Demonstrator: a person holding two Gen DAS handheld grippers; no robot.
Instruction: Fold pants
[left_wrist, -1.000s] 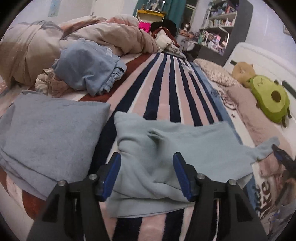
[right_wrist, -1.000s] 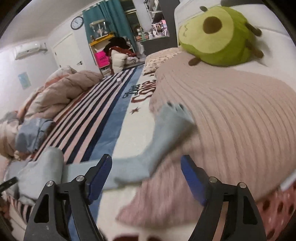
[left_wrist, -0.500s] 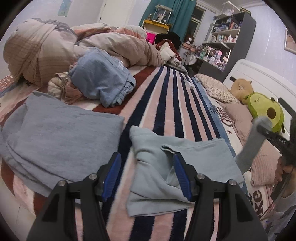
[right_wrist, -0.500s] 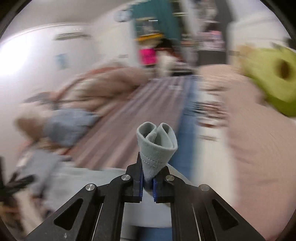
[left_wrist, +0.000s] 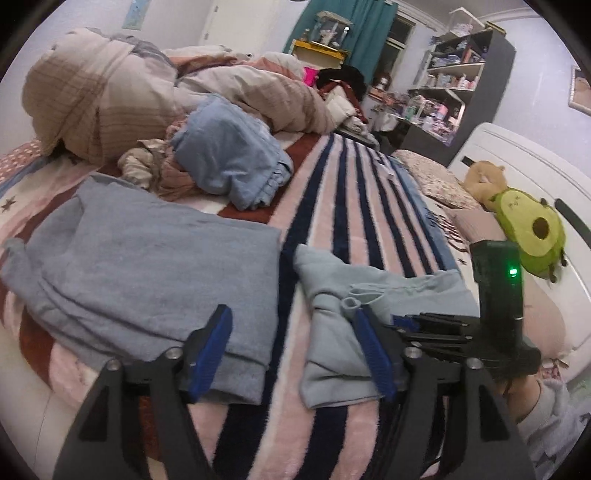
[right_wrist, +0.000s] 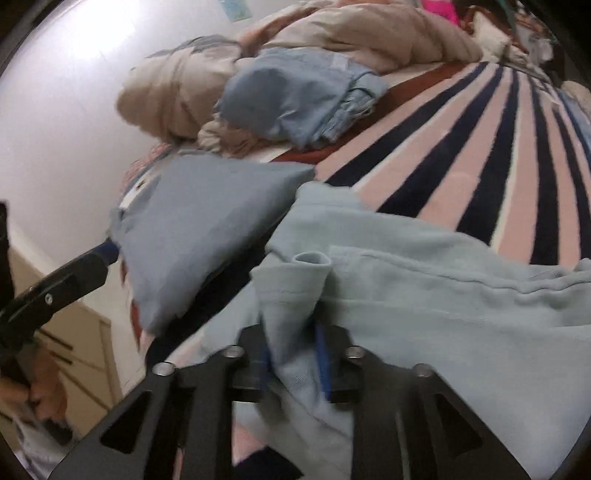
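Light blue-green pants (left_wrist: 406, 291) (right_wrist: 443, 314) lie on the striped blanket, their leg folded back over the waist part. The rolled leg cuff (right_wrist: 310, 260) (left_wrist: 351, 304) stands between the jaws of my right gripper (right_wrist: 291, 363) (left_wrist: 402, 321). Those jaws are opening and the pads look just off the cloth. My left gripper (left_wrist: 291, 354) hovers over the gap between the pants and a folded grey garment. Its jaws are also opening, with nothing gripped. One of its fingers (right_wrist: 74, 273) shows at the left of the right wrist view.
A folded grey-blue garment (left_wrist: 147, 277) (right_wrist: 207, 221) lies left of the pants. Behind it are a crumpled blue cloth (left_wrist: 229, 166) and a beige duvet heap (left_wrist: 92, 96). An avocado plush (left_wrist: 532, 236) sits at the right by the headboard. Shelves (left_wrist: 461, 92) stand beyond the bed.
My right gripper closed on the leg end by the pink pillow, swung it across onto the pants, and its jaws have loosened. My left gripper drifted left and widened.
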